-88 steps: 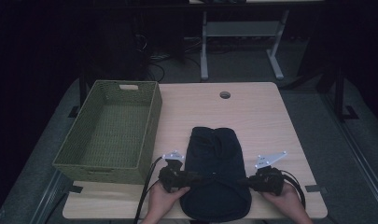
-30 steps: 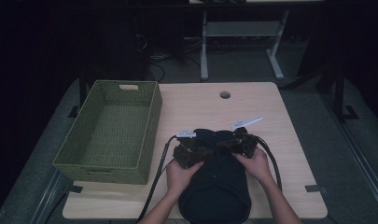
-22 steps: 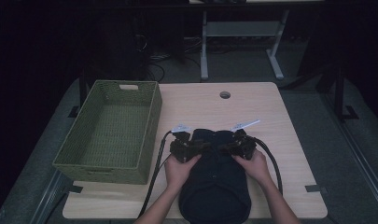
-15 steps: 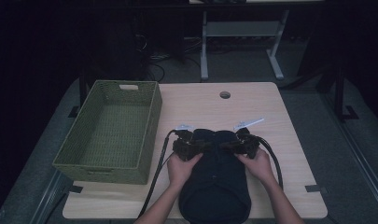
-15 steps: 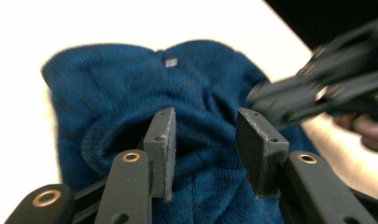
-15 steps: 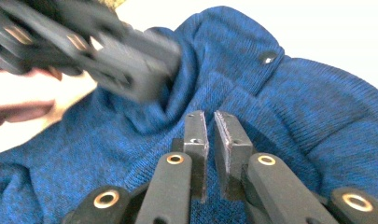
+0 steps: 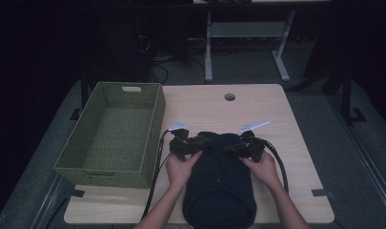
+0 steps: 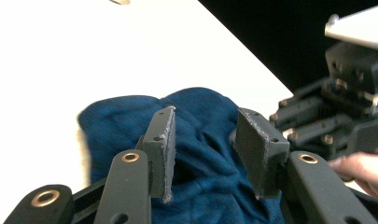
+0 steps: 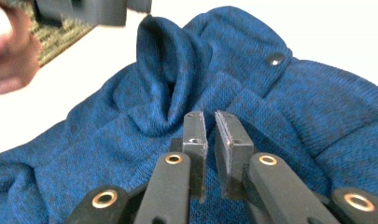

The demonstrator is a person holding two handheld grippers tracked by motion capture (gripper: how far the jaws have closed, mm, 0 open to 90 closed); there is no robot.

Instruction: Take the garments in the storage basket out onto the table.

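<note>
A dark blue knitted garment (image 7: 219,186) lies folded on the near half of a pale wooden table (image 7: 276,109), its near edge at the table's front rim and its far edge bunched up between the two grippers. The left gripper (image 7: 181,145) sits at the garment's far left corner; in the left gripper view its pads stand apart with the blue knit below and between them, not pressing on it — open. The right gripper (image 7: 248,145) sits at the far right corner. In the right gripper view its pads are almost together, only a narrow slit between them, over the cloth close to a raised fold (image 9: 163,79) and a dark snap button (image 9: 275,59); whether any cloth is pinched in that slit cannot be told.

A green woven basket (image 7: 86,167) stands at the table's left edge, just beside the garment. A round cable hole (image 7: 229,97) shows near the far edge of the tabletop. The room around is dark — grey floor, a white table frame (image 7: 208,52) beyond and loose cables (image 7: 157,64) behind the basket.
</note>
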